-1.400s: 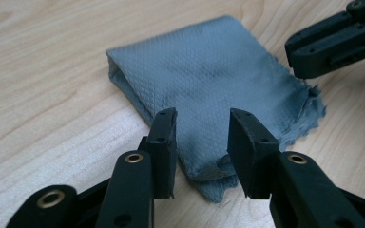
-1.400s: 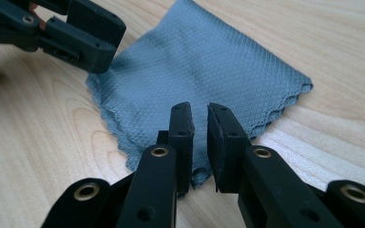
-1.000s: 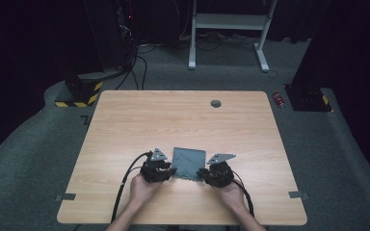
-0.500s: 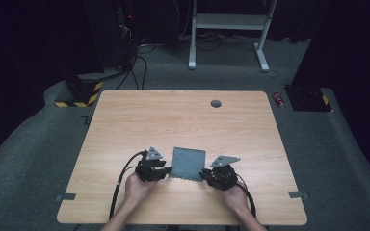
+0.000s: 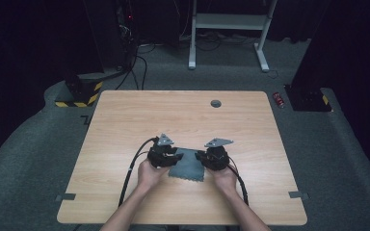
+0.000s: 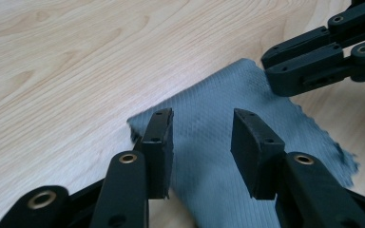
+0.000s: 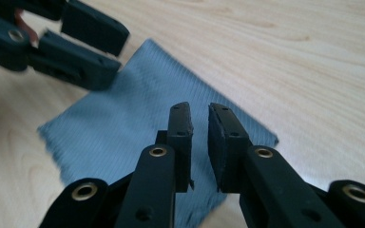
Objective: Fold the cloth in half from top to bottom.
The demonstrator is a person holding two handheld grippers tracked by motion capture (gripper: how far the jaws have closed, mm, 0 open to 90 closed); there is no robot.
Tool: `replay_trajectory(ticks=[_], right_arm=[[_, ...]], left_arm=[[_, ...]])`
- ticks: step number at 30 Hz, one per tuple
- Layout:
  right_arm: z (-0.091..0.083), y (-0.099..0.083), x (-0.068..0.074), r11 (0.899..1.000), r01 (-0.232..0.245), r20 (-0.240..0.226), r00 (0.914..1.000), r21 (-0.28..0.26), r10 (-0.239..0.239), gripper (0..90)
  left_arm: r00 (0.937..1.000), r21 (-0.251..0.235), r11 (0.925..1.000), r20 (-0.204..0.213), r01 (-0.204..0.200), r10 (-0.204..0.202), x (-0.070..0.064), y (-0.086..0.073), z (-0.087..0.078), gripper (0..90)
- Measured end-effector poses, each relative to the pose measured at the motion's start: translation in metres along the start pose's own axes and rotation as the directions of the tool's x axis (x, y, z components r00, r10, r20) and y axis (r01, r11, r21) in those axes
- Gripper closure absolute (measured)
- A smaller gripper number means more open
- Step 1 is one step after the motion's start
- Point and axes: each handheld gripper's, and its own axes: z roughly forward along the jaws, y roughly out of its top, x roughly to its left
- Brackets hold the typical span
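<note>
A grey cloth (image 5: 189, 165) lies flat on the worktop (image 5: 183, 120), in the lower middle of the high view, between the two tongs. Its near edge is pinked in small teeth, and its weave shows as a fine grid in the left gripper view (image 6: 228, 137). In the right gripper view the cloth (image 7: 123, 118) spreads across the centre and left of the frame, one corner pointing to the right.

The left tongs (image 5: 169, 157) sit at the cloth's left edge in the high view. In their own view (image 6: 202, 142) the jaws stand well apart over the cloth, near its left corner, with nothing between them. The right tongs (image 5: 208, 159) sit at the cloth's right edge. In their own view (image 7: 199, 142) the jaws are drawn nearly together with a narrow slit left between them, low over the cloth's near-right part; whether any cloth is pinched there I cannot tell.

Each gripper view shows the other tongs farther off: at the upper right of the left gripper view, touching or just above the cloth's far corner, and at the upper left of the right gripper view, blurred.

A hand (image 5: 149, 174) holds the left tongs and another hand (image 5: 225, 177) the right, forearms entering from the bottom edge. A cable (image 5: 131, 173) curves from the left tongs toward the lower left. A small round grommet (image 5: 216, 103) sits near the worktop's far edge, in the upper middle of the frame.
</note>
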Motion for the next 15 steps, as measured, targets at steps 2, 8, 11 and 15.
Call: replay_trajectory(ticks=[2, 8, 11, 15], right_arm=[[0.007, 0.004, -0.002, 1.000, -0.009, 0.007, 0.9999, -0.004, 0.009, 79.7], [0.019, 0.003, -0.006, 1.000, -0.026, 0.015, 0.9995, 0.010, 0.026, 79.7], [0.023, 0.000, -0.011, 0.999, -0.034, 0.035, 0.9988, 0.040, 0.033, 79.6], [0.018, -0.005, -0.019, 0.998, -0.037, 0.054, 0.9980, 0.051, 0.034, 79.4]], left_arm=[[1.0000, 0.007, 1.0000, -0.001, 0.006, -0.006, 0.000, 0.003, 0.007, 59.6], [0.9993, 0.038, 0.9990, -0.028, 0.024, -0.023, 0.006, 0.001, 0.023, 59.8], [0.9985, 0.070, 0.9975, -0.054, 0.007, -0.003, 0.012, -0.003, 0.025, 60.0], [0.9943, 0.093, 0.9956, -0.107, 0.012, -0.002, 0.021, -0.006, 0.019, 58.2]])
